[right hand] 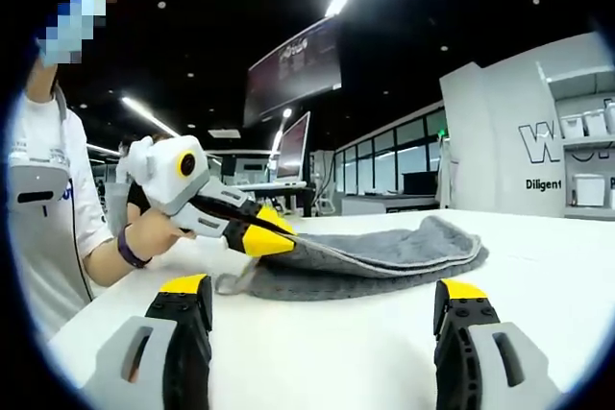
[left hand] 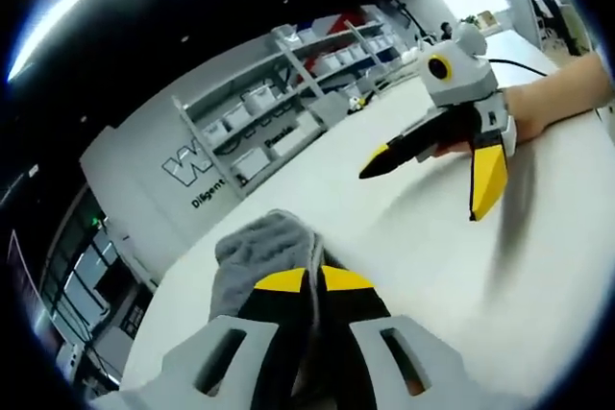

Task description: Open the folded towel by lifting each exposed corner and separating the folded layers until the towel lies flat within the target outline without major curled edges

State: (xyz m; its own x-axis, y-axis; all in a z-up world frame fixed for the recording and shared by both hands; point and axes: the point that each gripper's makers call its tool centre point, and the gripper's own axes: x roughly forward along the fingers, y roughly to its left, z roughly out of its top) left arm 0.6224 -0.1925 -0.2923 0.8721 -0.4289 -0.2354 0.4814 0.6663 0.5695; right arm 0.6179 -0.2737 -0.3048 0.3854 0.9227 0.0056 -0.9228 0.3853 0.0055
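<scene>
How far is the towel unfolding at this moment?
Done: little, the grey towel lies folded in layers on the white table. In hand: the left gripper is shut on its near edge. The right gripper is open, holding nothing. Left: separate the layers, spread it flat; no target outline is visible.

Left gripper view: low over the white table (left hand: 423,266), close behind the grey towel (left hand: 264,256), facing the shelving wall (left hand: 288,93), rolled.
Right gripper view: near table level, facing left gripper (right hand: 274,234) and the person (right hand: 43,199).
Shared: towel, table, probably the same lettered wall.
</scene>
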